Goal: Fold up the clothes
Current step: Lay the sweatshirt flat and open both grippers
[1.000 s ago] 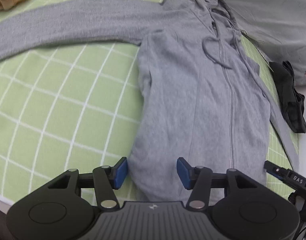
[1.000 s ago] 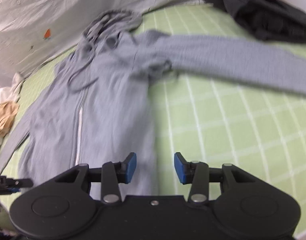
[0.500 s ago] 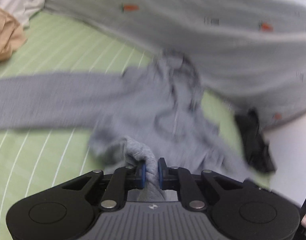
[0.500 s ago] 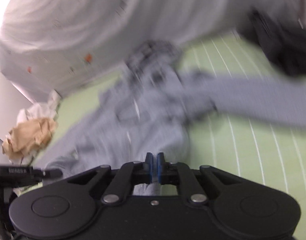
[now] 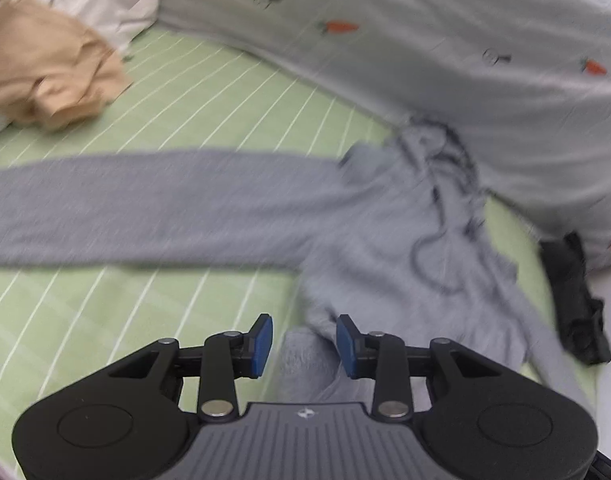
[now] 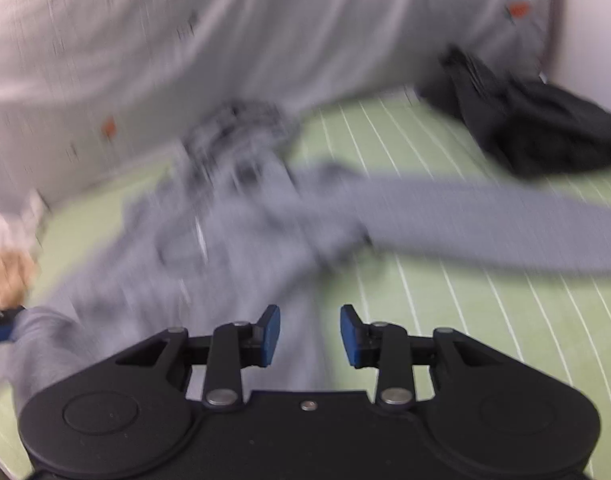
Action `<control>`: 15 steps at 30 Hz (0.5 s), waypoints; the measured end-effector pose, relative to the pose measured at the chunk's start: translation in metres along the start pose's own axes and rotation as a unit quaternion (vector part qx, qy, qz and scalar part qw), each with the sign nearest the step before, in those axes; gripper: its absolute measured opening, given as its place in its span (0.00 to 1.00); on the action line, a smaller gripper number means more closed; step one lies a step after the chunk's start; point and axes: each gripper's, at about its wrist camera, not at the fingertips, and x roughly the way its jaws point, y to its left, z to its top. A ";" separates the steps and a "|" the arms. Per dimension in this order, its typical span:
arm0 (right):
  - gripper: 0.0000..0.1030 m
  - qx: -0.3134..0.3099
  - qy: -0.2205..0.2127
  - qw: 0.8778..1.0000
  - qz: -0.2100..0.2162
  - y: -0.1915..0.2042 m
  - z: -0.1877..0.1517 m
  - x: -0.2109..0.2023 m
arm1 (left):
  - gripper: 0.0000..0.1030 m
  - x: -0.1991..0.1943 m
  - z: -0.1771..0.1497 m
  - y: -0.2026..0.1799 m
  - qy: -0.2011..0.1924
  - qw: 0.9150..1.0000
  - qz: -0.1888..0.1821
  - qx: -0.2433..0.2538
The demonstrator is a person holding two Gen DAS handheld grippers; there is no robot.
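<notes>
Green checked bed sheet (image 5: 153,92) carrying a grey hoodie (image 5: 385,240) — hood toward the far edge. Left gripper (image 5: 304,346) and right gripper (image 6: 310,335) — jaws just reopened, apart, hem bunched below.

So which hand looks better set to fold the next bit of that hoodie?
Probably the left. The left gripper has a roll of hoodie hem between its open jaws; the right gripper is open over the hem's edge with nothing between.
</notes>
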 end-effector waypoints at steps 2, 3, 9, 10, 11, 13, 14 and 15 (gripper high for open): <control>0.39 -0.001 0.016 1.000 -0.016 0.001 -0.023 -0.003 | 0.36 -0.006 -0.013 0.012 0.011 1.000 -0.002 -0.012; 0.42 -0.004 0.021 1.000 -0.022 0.003 -0.033 -0.006 | 0.36 -0.009 -0.019 0.018 0.017 1.000 -0.006 -0.019; 0.56 0.005 0.050 0.999 -0.003 0.012 -0.082 -0.025 | 0.57 -0.011 -0.039 0.030 0.058 0.997 -0.055 0.015; 0.57 0.008 0.052 0.999 0.001 0.016 -0.088 -0.027 | 0.57 -0.009 -0.041 0.029 0.065 0.996 -0.060 0.031; 0.57 0.009 0.055 0.998 0.004 0.019 -0.094 -0.029 | 0.57 -0.007 -0.042 0.028 0.069 0.994 -0.067 0.046; 0.57 0.008 0.061 0.998 0.006 0.027 -0.103 -0.030 | 0.57 -0.006 -0.043 0.027 0.075 0.991 -0.084 0.068; 0.57 0.009 0.065 0.998 0.003 0.030 -0.107 -0.028 | 0.57 -0.007 -0.042 0.028 0.083 0.989 -0.093 0.076; 0.58 0.011 0.065 0.998 0.000 0.031 -0.109 -0.027 | 0.57 -0.008 -0.041 0.029 0.091 0.987 -0.101 0.083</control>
